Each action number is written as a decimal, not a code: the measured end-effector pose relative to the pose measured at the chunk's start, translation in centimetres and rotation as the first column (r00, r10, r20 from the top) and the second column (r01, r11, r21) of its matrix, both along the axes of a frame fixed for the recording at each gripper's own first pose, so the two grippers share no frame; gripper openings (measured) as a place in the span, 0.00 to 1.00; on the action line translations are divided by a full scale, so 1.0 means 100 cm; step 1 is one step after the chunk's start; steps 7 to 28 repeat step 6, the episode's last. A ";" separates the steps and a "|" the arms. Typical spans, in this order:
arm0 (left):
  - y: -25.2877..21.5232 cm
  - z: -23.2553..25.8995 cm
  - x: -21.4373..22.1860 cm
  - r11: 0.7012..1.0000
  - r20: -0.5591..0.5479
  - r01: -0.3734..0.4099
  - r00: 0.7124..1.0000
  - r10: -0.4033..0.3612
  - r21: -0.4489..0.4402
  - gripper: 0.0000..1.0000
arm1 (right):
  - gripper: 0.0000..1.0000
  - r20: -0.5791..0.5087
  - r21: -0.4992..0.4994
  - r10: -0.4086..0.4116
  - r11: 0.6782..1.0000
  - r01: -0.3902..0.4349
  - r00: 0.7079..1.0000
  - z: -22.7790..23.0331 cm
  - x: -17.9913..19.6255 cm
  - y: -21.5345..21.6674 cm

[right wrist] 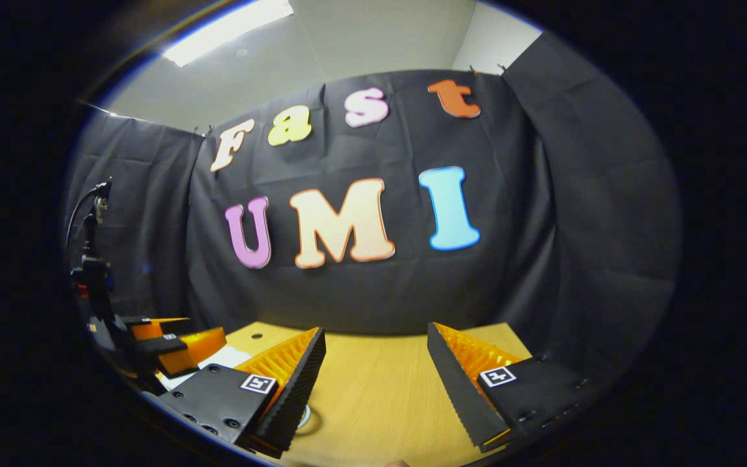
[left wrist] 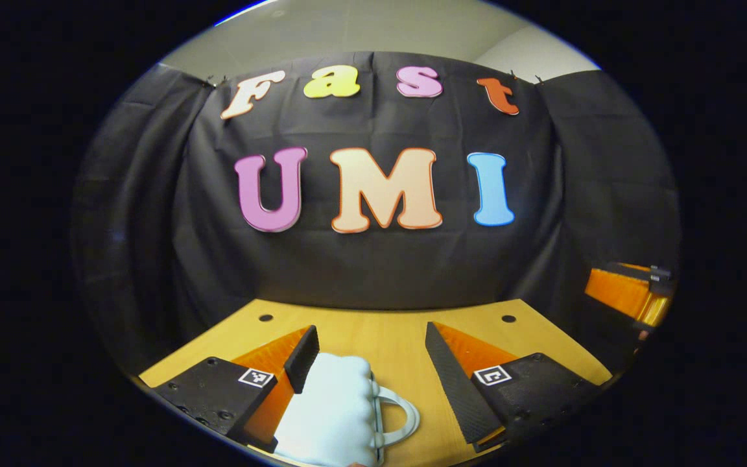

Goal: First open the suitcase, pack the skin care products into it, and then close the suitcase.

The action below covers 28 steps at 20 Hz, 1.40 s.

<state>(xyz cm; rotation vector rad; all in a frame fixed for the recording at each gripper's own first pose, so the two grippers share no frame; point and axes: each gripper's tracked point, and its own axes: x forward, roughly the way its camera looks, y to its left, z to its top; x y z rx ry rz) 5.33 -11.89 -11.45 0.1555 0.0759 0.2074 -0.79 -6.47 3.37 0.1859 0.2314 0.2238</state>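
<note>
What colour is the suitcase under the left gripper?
Pale mint-white suitcase, clearest in the left gripper view.

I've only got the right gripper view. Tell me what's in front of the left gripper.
Observer: A small pale suitcase lies on the table, between the fingers of the left gripper.
Operator: Report whether it's gripped.
Observer: No. The jaws stand wide open; the case lies near one finger and well apart from the other.
Operator: Give me the handle's side.
Observer: Its looped handle points into the gap, toward the far finger.
</note>
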 end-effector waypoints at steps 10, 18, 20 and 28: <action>-0.018 0.033 0.001 0.993 0.022 0.107 0.994 -0.108 0.047 1.00 | 0.97 0.170 0.001 -0.035 0.999 0.035 0.985 0.066 -0.010 0.017; -0.018 0.033 0.001 0.993 0.022 0.107 0.994 -0.108 0.047 1.00 | 0.97 0.170 0.001 -0.035 0.999 0.035 0.985 0.066 -0.010 0.017; -0.018 0.033 0.001 0.993 0.022 0.107 0.994 -0.108 0.047 1.00 | 0.97 0.170 0.001 -0.035 0.999 0.035 0.985 0.066 -0.010 0.017; -0.018 0.033 0.001 0.993 0.022 0.107 0.994 -0.108 0.047 1.00 | 0.97 0.170 0.001 -0.035 0.999 0.035 0.985 0.066 -0.010 0.017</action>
